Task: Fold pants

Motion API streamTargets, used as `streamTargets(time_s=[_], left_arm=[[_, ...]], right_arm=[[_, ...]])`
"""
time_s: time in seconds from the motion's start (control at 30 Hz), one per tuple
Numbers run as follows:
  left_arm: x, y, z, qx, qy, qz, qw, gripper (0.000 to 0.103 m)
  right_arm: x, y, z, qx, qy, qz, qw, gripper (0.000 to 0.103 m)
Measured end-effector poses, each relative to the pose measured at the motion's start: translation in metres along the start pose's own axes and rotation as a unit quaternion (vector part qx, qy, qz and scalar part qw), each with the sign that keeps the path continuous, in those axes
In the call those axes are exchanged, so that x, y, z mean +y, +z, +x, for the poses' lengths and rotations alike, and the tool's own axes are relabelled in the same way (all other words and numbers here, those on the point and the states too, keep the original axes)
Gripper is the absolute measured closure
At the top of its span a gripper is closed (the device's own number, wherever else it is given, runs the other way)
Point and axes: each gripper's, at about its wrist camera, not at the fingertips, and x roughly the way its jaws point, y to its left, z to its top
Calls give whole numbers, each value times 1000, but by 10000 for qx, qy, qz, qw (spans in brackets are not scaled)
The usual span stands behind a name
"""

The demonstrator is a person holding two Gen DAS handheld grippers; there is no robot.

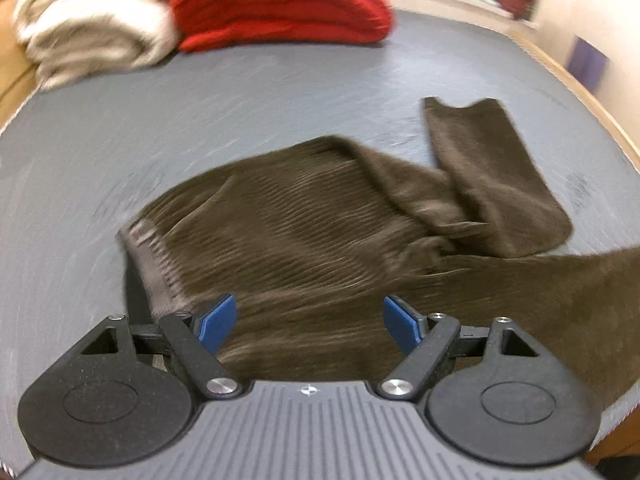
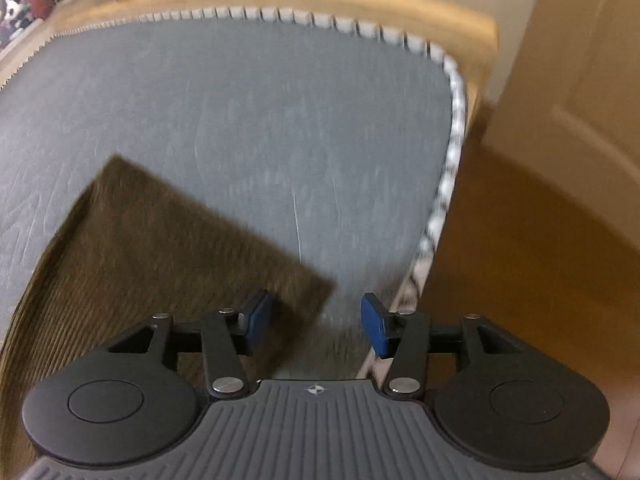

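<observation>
Pants [image 1: 304, 232] lengthwise L–R, waistband at left

Left gripper [image 1: 308, 322] hangs over the brown corduroy pants [image 1: 304, 240], blue pads [image 1: 218, 322] spread wide, nothing pinched between them. The pants sprawl rumpled across the grey mat [image 1: 200, 120], one leg doubled back toward the far right, another trailing off the right edge. At the back, a red folded blanket [image 1: 280, 4] touches a cream one [image 1: 96, 20].
</observation>
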Motion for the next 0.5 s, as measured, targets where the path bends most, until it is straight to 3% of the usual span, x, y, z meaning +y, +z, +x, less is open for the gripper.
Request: streamTargets(time_s=[0.07, 0.1, 0.13, 0.23, 0.3, 0.37, 0.4, 0.43, 0.5], left_arm=[[18, -6, 6, 222, 78, -218, 9995, 19], [25, -10, 9, 326, 67, -277, 9991, 21], [32, -15, 12, 442, 39, -299, 9986, 29], [50, -36, 21, 845, -160, -187, 9961, 58], [64, -56, 30, 1175, -150, -26, 9930, 69], [77, -82, 44, 1751, 36, 247, 9842, 81], [88, -101, 53, 2117, 171, 360, 9765, 93], [95, -110, 52, 2130, 89, 383, 9763, 99], [103, -114, 44, 2064, -59, 414, 9776, 100]], right_arm=[[0, -4, -2, 33, 106, 36, 9999, 53], [4, -5, -2, 13, 175, -37, 9998, 74], [5, -4, -1, -25, 235, -121, 9996, 90], [10, -5, -12, -300, -8, -365, 9989, 95], [8, -6, -11, -308, -94, -209, 9993, 95], [10, -5, -10, -230, -168, -200, 9994, 94], [11, -5, -11, -200, -235, -267, 9992, 93], [12, -6, -13, -203, -296, -271, 9990, 91], [14, -4, -17, -327, -489, -201, 9981, 90]])
